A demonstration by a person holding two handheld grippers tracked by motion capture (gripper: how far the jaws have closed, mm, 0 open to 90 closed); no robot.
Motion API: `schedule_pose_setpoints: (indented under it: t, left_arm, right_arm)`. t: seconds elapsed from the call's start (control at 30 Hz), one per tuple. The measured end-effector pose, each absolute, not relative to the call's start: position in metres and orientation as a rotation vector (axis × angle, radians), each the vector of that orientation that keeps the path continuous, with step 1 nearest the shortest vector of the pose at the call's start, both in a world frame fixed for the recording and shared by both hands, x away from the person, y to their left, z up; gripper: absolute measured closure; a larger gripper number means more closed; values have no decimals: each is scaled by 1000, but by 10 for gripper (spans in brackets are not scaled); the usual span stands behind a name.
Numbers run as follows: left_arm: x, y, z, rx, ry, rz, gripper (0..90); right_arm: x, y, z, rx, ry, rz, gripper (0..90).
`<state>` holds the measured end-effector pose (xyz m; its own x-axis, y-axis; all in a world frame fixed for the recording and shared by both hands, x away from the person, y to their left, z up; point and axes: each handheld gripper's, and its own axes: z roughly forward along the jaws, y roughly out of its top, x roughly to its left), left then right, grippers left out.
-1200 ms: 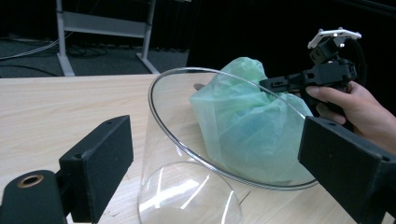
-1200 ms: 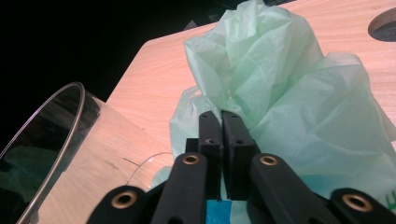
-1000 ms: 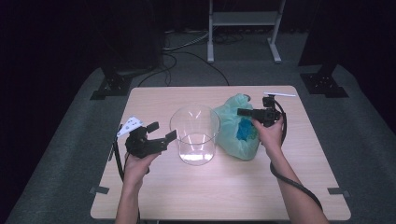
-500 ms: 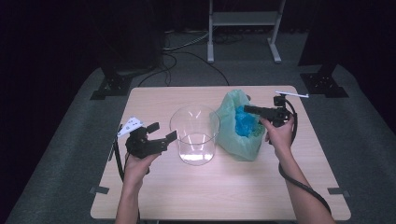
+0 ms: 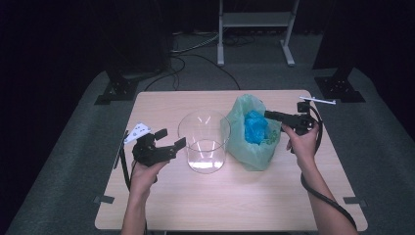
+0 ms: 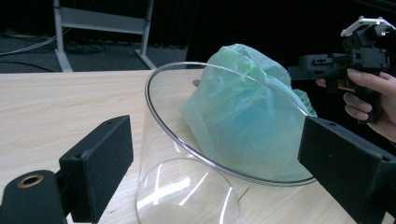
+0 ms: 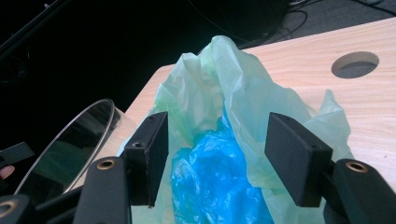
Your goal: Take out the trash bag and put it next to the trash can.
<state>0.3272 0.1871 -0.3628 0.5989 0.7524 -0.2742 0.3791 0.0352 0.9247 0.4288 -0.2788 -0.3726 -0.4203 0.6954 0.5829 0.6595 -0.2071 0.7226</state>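
A clear cylindrical container [image 5: 203, 142] stands upright in the middle of the table. Just right of it sits an open pale green plastic bag [image 5: 254, 149] holding a crumpled blue bag [image 5: 255, 128]. My left gripper [image 5: 171, 138] is open at the container's left side, its jaws wide apart and level with the rim [image 6: 154, 79], holding nothing. My right gripper [image 5: 268, 115] reaches the green bag's mouth from the right. It is open [image 7: 222, 149], one jaw on each side of the blue bag [image 7: 210, 186] below, gripping nothing.
The wooden table [image 5: 220, 200] has a round hole [image 7: 355, 64] near its far edge behind the bag. On the dark floor beyond lie cables [image 5: 195, 51], a metal stand [image 5: 254, 19] and two black stand feet [image 5: 120, 90] [image 5: 340, 88].
My right gripper has drawn back a little to the right along the bag's top. The left gripper, container and bag have not moved.
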Motion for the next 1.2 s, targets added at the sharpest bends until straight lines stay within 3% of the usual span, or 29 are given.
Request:
schedule_pose_setpoints:
  t: [1.2]
  left_arm:
    - [327,187,-363,1577,978,374,92]
  right_arm:
    - [392,-311,-396,1639,1984,1711,384]
